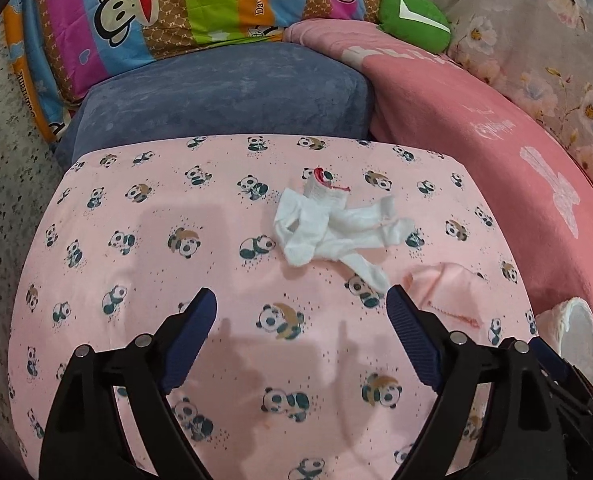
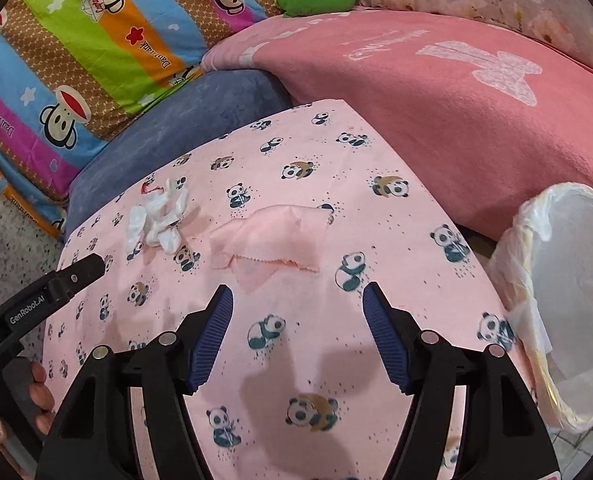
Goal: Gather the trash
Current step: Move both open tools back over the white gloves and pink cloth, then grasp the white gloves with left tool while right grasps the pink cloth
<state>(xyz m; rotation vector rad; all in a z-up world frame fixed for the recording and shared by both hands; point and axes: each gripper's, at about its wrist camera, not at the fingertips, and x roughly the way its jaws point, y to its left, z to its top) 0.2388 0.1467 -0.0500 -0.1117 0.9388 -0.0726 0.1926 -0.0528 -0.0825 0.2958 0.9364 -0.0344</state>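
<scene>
Left wrist view, from the left: speckled floor, then a striped monkey-print quilt stacked at the back, with a blue cushion in front of it. Nearer, a pink panda cloth spread across the middle. On it, right of centre, a crumpled white tissue with a red-edged scrap at its far end. Below, the left gripper, jaws wide apart and holding nothing, hovering over the cloth; right fingertip just short of the tissue's nearest tail. Further right, a plain pink rag lying flat on the cloth, then a white-lined bin at the cloth's right edge, a pink blanket behind it, a green pillow and floral fabric at the far back.

Right wrist view, from the left: the left gripper as a black bar reaching in over the cloth, with bare fingers below on its handle. Tissue near the cloth's far left edge, close beyond that bar's tip. Rag at centre, rumpled, apart from the tissue. Right gripper just short of the rag, jaws spread and bare, over a panda print. Bin at far right, mouth open, liner folded over the rim, beside the cloth's edge.
</scene>
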